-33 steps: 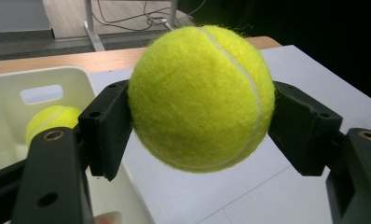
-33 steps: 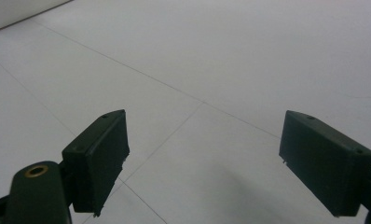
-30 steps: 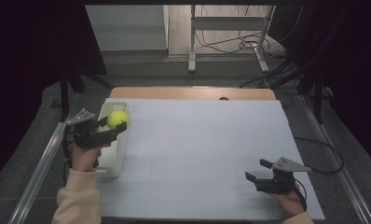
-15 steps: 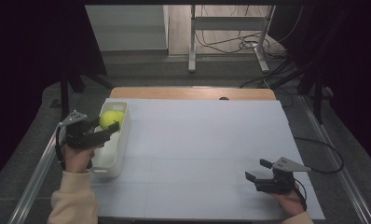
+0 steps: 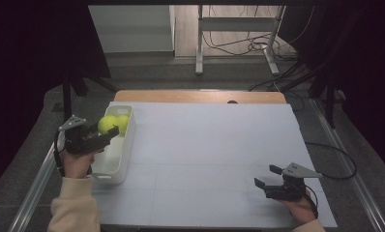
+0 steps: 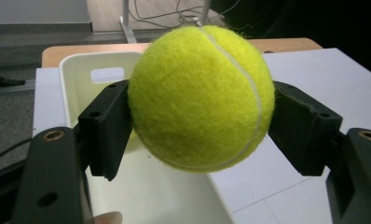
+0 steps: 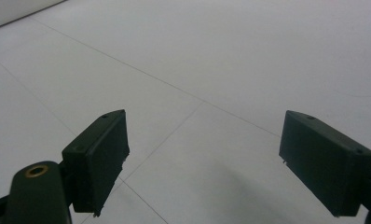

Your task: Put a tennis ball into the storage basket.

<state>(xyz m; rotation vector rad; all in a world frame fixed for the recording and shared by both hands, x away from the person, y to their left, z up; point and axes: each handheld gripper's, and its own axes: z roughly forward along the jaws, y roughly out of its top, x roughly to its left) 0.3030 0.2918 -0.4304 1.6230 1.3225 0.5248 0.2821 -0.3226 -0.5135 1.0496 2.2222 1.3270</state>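
Since the earlier frames the left gripper (image 5: 114, 131) has drawn back a little toward the person along the white bin (image 5: 117, 166), carrying its tennis ball (image 5: 107, 124) with it; the right gripper (image 5: 267, 176) has kept its place.

The left gripper pinches the tennis ball (image 6: 201, 97) across its widest part, one black jaw on each side, just above the bin's open top (image 6: 99, 60). In the high view a second tennis ball (image 5: 123, 121) lies in the far end of the bin, just beside the held one.

The ball looks light, with a fuzzy felt skin that should grip well against the pads. It is springy rather than fragile, and being round it would likely roll or bounce if dropped. Holding it across the middle, as here, seems the safest hold.

The left forearm comes in from the bottom left, hand wrapped round the gripper's body, jaws pointing roughly level toward the far side. The right hand rests low near the front right corner of the white table (image 5: 214, 145), its jaws spread wide with nothing between them.
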